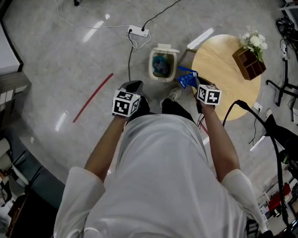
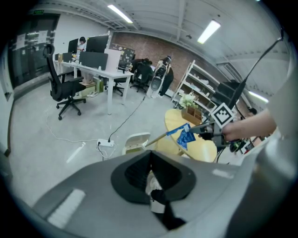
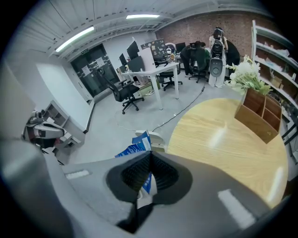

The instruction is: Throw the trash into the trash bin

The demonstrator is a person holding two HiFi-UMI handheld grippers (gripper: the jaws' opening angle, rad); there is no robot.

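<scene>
Blue wrapper (image 3: 135, 148): judged light, limp, slippery film, pinched at one edge in the closed right gripper (image 3: 148, 174), hangs just ahead of it near the trash bin (image 1: 162, 63); left gripper (image 2: 150, 172) closed, seemingly empty.

The trash bin (image 1: 162, 64) stood on the floor (image 1: 62, 60) in front of you. The round table (image 1: 226, 90) stood just to its right. The wrapper (image 1: 187, 79) was in your right gripper (image 1: 196, 85), between the bin and the table's edge. Your left gripper (image 1: 133, 86) was left of the bin and nearer to you. A box of flowers (image 1: 250, 57) sat on the table's far right side. A power strip (image 1: 138, 30) lay on the floor behind the bin.
</scene>
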